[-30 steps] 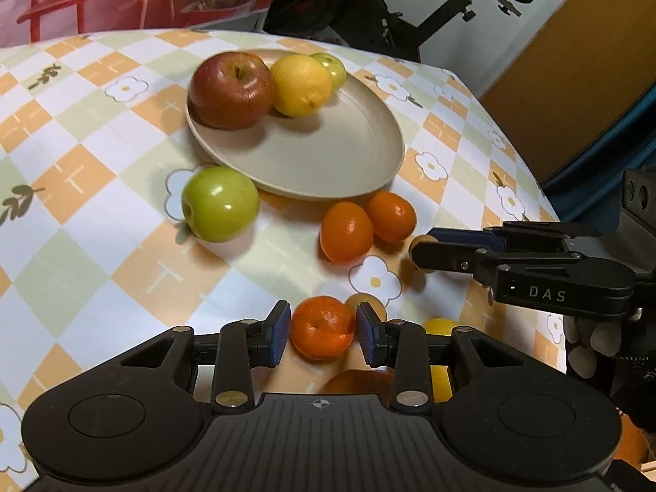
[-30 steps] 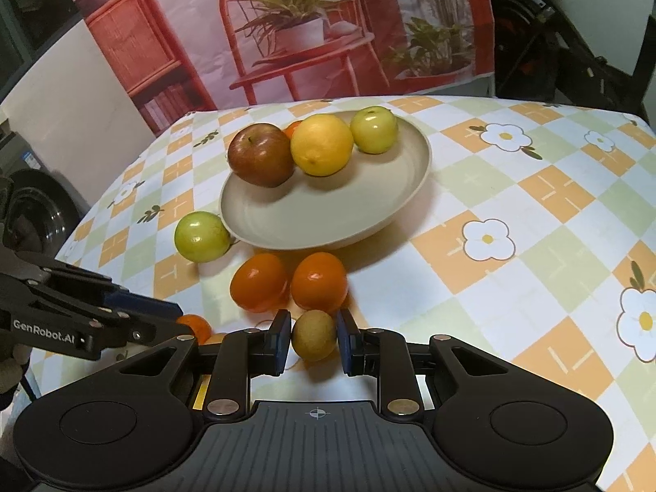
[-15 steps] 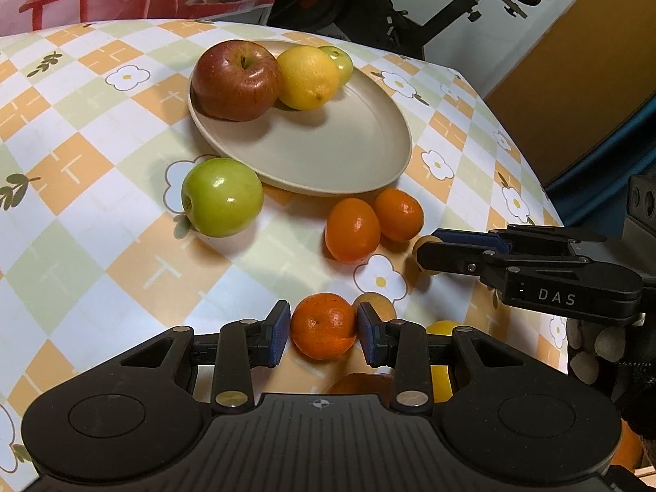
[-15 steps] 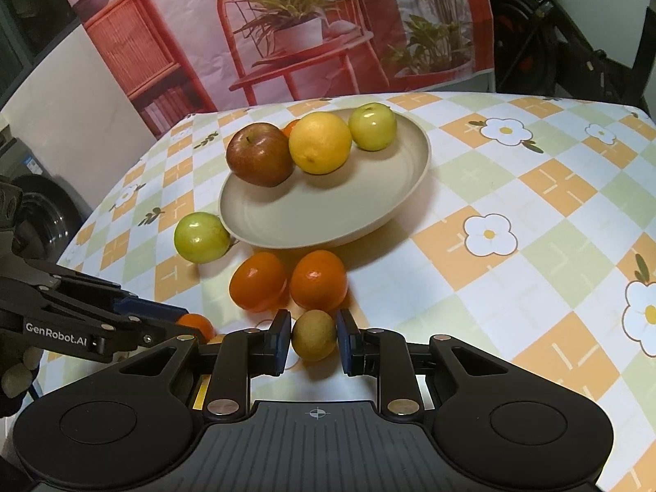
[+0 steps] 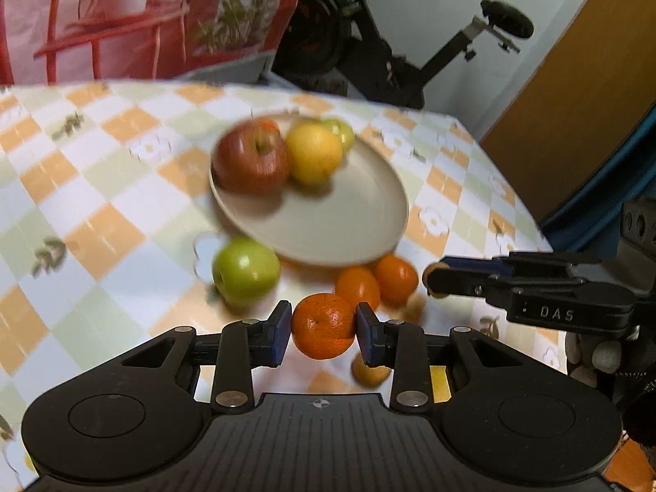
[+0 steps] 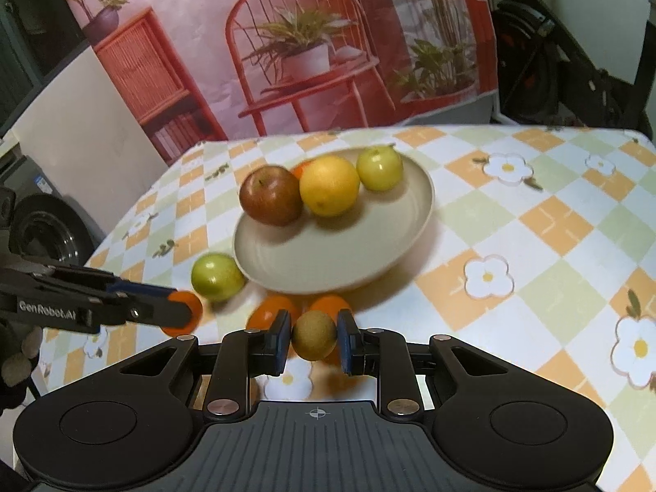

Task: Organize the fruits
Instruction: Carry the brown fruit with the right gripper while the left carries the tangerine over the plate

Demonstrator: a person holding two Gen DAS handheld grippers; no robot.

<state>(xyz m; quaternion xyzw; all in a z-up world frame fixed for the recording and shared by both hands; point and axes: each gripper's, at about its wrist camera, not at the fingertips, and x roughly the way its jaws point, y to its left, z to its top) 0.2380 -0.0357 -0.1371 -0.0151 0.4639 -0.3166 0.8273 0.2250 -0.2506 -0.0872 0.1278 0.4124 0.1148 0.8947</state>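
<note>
My left gripper [image 5: 324, 330] is shut on an orange mandarin [image 5: 323, 325] and holds it above the table. My right gripper [image 6: 313, 338] is shut on a brown kiwi [image 6: 314, 335], also lifted. A beige plate [image 5: 348, 221] [image 6: 369, 246] holds a red apple [image 6: 270, 194], a yellow lemon [image 6: 329, 185] and a small green apple [image 6: 379, 169]. A green apple [image 5: 245, 270] [image 6: 216, 276] and two oranges [image 5: 375, 281] lie on the cloth in front of the plate. The left gripper also shows at the left of the right wrist view [image 6: 182, 313].
The table has a checked flower cloth [image 6: 533, 246]. A small brownish fruit [image 5: 369, 373] and something yellow [image 5: 436, 381] lie under my left gripper. An exercise bike [image 5: 389, 49] stands behind the table. The table edge runs at the right [image 5: 525, 205].
Both grippers have risen from the table with their fruit, the mandarin and the kiwi. The view has tilted up, showing more of the room behind.
</note>
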